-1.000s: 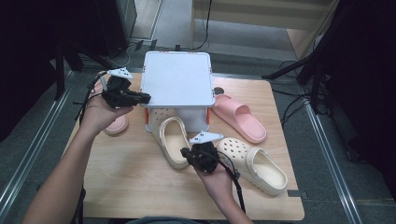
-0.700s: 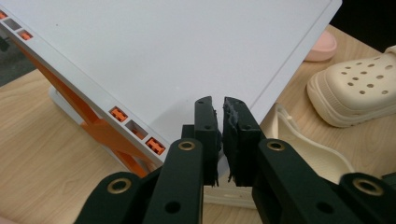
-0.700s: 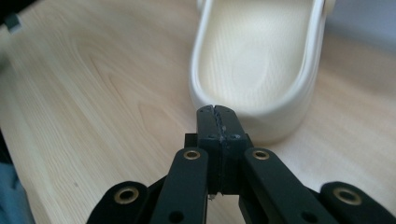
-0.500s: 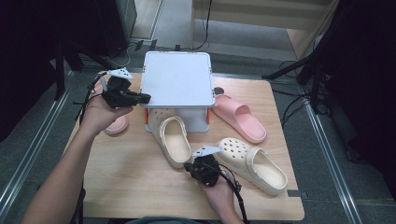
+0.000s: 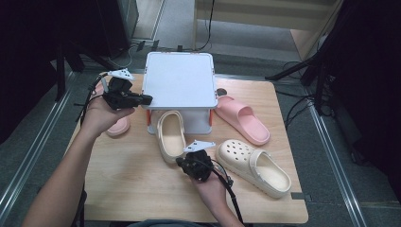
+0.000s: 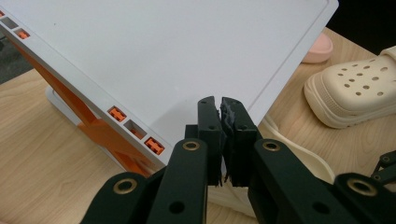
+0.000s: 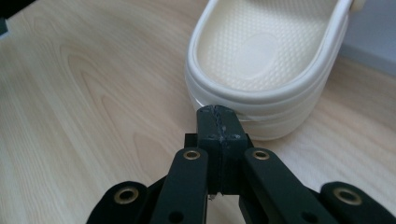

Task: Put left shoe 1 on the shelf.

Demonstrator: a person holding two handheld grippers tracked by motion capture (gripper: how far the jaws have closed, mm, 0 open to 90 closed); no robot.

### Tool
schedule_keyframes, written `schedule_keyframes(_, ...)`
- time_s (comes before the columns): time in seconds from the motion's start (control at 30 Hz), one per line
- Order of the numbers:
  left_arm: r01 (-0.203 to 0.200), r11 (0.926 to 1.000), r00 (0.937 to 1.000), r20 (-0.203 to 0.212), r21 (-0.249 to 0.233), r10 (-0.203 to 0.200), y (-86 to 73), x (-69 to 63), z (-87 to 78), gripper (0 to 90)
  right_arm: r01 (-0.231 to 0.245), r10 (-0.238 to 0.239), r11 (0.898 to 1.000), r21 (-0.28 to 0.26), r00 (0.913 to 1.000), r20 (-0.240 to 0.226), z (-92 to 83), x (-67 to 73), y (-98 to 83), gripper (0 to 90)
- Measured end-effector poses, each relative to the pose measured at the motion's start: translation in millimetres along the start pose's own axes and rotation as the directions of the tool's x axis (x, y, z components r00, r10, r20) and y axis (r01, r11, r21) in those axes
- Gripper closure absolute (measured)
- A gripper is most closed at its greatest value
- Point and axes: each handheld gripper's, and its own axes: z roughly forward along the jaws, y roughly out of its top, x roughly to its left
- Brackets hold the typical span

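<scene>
The right gripper point(image 5: 185, 162) is sitting nearest the person, low over the bench point(image 5: 132, 189), its fingers point(image 7: 219, 122) pressed flat together with nothing between them. Directly ahead of those closed tips is lying the heel of the cream clog point(image 7: 268, 60), sole down, and in the right gripper view the tips are coming up just against or barely short of its rounded heel wall; contact cannot be told for certain. The clog's long axis is running away from the person, heel toward the right hand and toe tucked under the white rack point(image 5: 178, 80), so the right hand is clearly the nearer one and a push or a grasp would be travelling along the shoe's length.

Just to the right, a second cream clog point(image 5: 253, 163) is lying at a slant, holed toe toward the middle of the bench. Farther back, the left gripper point(image 5: 142, 99) is hanging level beside the rack's left edge, its fingers point(image 6: 209, 119) also shut and empty, pointing over the white top. A pink slide point(image 5: 243, 118) is resting beyond the rack's right side, and another pink slide point(image 5: 117, 126) is peeking out under the left hand.

The bench is pale wood grain, bare elsewhere. Behind it, cables are trailing over a grey floor point(image 5: 175, 23) between dark stands.
</scene>
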Motion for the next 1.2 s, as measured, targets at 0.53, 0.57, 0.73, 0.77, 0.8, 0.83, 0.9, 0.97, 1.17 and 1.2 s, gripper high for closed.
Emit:
schedule_keyframes(0.53, 0.000, 1.0000, 1.0000, 0.005, -0.003, 0.000, -0.5, 0.8, -0.1, 86.6, 0.009, -0.009, 1.000, -0.009, 0.9998, 0.018, 40.9, -4.3, 38.3, 90.0)
schedule_keyframes(0.57, -0.001, 1.0000, 1.0000, 0.005, -0.001, 0.001, -0.3, 0.8, -0.2, 86.6, 0.010, -0.010, 1.000, -0.003, 0.9996, 0.026, 43.3, -4.3, 40.5, 90.0)
schedule_keyframes(0.73, 0.001, 1.0000, 1.0000, 0.007, -0.002, -0.001, -0.4, 1.1, -0.2, 86.6, 0.026, -0.026, 1.000, -0.004, 0.9988, 0.041, 57.8, -4.9, 55.1, 90.0)
schedule_keyframes(0.77, 0.002, 1.0000, 1.0000, 0.007, -0.004, -0.002, -0.5, 1.0, -0.1, 86.6, 0.029, -0.029, 1.000, -0.004, 0.9988, 0.040, 61.4, -5.6, 58.0, 90.0)
schedule_keyframes(0.8, 0.002, 1.0000, 1.0000, 0.007, -0.004, -0.002, -0.6, 1.0, -0.1, 86.6, 0.032, -0.031, 0.999, -0.018, 0.9990, 0.031, 63.4, -6.4, 60.2, 90.0)
schedule_keyframes(0.83, 0.001, 1.0000, 1.0000, 0.006, -0.005, -0.001, -0.6, 1.0, -0.1, 86.6, 0.037, -0.036, 0.999, -0.015, 0.9980, 0.053, 65.6, -6.2, 62.6, 89.9)
schedule_keyframes(0.9, 0.003, 1.0000, 0.9999, 0.010, -0.005, -0.003, -0.8, 1.6, -0.1, 86.5, 0.056, -0.054, 0.998, -0.026, 0.9961, 0.070, 69.8, -7.8, 65.7, 88.2)
schedule_keyframes(0.97, 0.004, 1.0000, 0.9999, 0.010, -0.006, -0.004, -0.8, 1.5, -0.1, 86.6, 0.057, -0.053, 0.998, -0.038, 0.9947, 0.089, 75.3, -10.3, 68.8, 88.3)
schedule_keyframes(1.17, 0.003, 1.0000, 1.0000, 0.009, -0.006, -0.003, -0.8, 1.3, -0.1, 86.6, 0.037, -0.032, 0.998, -0.041, 0.9948, 0.097, 85.1, -15.2, 76.5, 88.5)
schedule_keyframes(1.2, 0.003, 1.0000, 1.0000, 0.009, -0.007, -0.003, -0.8, 1.3, -0.1, 86.6, 0.033, -0.029, 0.998, -0.045, 0.9954, 0.091, 85.9, -16.7, 77.5, 88.5)
